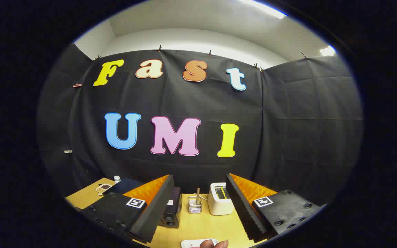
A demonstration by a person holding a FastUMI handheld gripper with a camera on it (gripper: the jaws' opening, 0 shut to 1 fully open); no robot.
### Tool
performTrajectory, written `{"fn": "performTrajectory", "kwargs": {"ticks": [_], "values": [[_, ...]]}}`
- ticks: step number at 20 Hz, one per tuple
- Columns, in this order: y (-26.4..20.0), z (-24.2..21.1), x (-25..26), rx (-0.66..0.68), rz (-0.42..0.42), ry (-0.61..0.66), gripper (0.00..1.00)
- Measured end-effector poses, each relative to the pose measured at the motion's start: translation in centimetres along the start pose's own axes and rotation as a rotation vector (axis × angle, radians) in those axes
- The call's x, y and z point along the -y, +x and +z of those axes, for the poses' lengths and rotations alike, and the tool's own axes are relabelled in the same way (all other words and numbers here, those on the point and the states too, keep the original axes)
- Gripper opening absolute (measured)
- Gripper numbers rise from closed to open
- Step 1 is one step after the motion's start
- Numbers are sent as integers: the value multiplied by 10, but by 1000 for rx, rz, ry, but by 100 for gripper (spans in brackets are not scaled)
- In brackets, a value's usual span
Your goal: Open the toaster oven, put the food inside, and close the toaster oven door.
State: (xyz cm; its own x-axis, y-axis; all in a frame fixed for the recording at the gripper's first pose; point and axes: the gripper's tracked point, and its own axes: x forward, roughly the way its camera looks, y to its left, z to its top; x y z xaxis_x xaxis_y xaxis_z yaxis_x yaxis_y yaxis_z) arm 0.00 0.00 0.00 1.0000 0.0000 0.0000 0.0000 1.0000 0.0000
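Observation:
My gripper is held high over a wooden table, its fingers wide apart and holding nothing. A black toaster oven stands on the table, mostly hidden behind the left finger; only one end with its knobs shows, and I cannot tell how its door stands. Below the fingers, at the near edge of the table, lies a white plate with a rounded brown piece of food on it, mostly cut off.
Between the fingers stand a small glass cup holding a stick and a white pop-up toaster. Beyond the left finger are a small white-capped bottle, a little dish and a dark flat object. Black cloth walls close in the table.

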Motion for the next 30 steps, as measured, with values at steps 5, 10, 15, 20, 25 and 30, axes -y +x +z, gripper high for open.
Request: {"fn": "performTrajectory", "kwargs": {"ticks": [5,10,15,20,25,30], "values": [[1,-13,-1,-49,8,35,98],[1,-20,-3,-66,12,24,98],[3,-21,-4,-68,13,31,98],[3,-22,-2,-66,5,36,98],[6,-25,-20,-68,20,44,98],[8,-29,-71,-80,67,69,98]]}}
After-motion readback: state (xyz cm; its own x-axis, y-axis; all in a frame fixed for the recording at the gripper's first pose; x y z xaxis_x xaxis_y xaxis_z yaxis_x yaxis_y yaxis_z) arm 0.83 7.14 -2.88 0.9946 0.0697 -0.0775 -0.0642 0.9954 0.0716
